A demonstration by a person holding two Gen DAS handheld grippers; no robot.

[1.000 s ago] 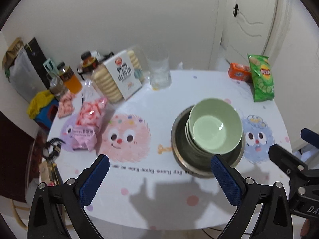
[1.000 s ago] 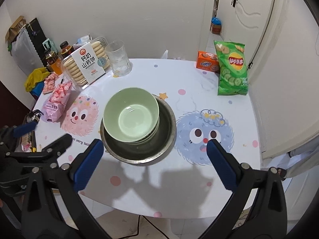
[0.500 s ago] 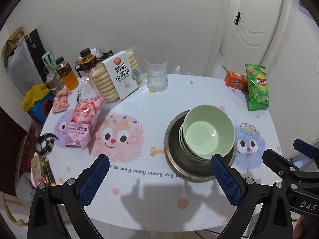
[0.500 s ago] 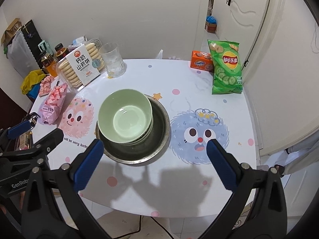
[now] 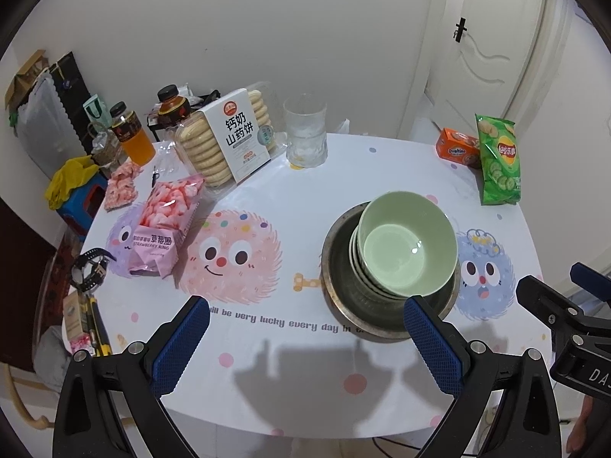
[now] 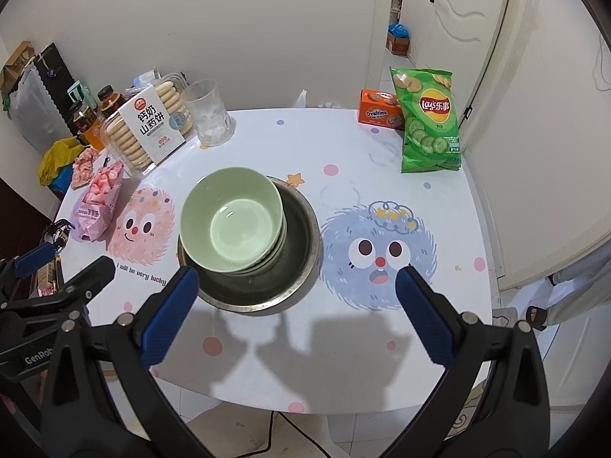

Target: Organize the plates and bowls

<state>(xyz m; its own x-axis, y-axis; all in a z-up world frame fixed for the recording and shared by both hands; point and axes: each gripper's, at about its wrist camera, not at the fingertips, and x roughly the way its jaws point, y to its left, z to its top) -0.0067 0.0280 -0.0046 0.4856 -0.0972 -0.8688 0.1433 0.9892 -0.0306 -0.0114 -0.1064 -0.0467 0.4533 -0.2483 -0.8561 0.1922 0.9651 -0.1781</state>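
A stack of pale green bowls sits inside a wide metal basin near the middle of the round white table. My left gripper hangs open above the table's near edge, holding nothing, with the basin just beyond its right finger. My right gripper is open too and holds nothing; the basin lies just past its left finger. Each gripper shows at the edge of the other's view.
Along the table's back stand a biscuit box, a glass, a juice bottle, pink snack bags, an orange box and a green crisp bag. A watch lies at the left edge. A door is behind.
Both grippers have drawn back and up from the table, so more of the room shows. The bowls and basin have stayed in place.
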